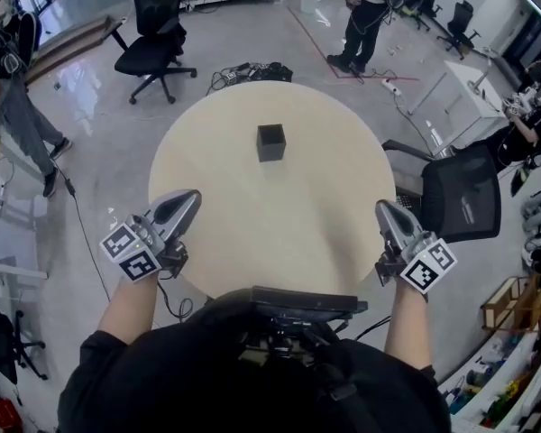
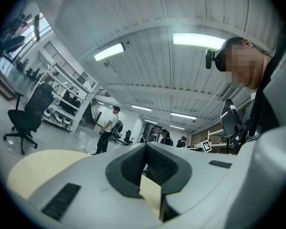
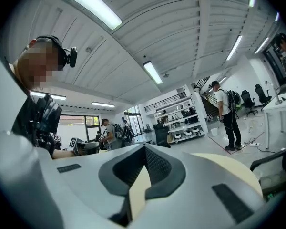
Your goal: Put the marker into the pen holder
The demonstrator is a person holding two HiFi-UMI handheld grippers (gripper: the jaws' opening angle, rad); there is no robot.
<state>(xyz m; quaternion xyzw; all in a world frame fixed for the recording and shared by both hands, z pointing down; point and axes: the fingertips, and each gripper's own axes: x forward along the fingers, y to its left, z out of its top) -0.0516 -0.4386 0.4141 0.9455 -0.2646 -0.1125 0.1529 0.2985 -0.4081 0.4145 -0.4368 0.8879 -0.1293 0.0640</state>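
Two grippers: the left gripper [image 1: 187,201] and the right gripper [image 1: 385,210] sit at the near edge of the round table [image 1: 325,179], one on each side and well apart.
Left jaws: clenched tip to tip in the left gripper view, with nothing between them; only table surface shows through the gap behind the tips.
Right jaws: likewise pressed together and empty in the right gripper view.
Pen holder: a small black open-topped box [image 1: 271,142], upright near the middle of the table, far from both grippers.
Marker: not visible in any view, neither on the table nor in either gripper; the holder's inside is too dark to read.
Progress: either the marker is already in the holder, or no pick-up has begun. I cannot tell which.
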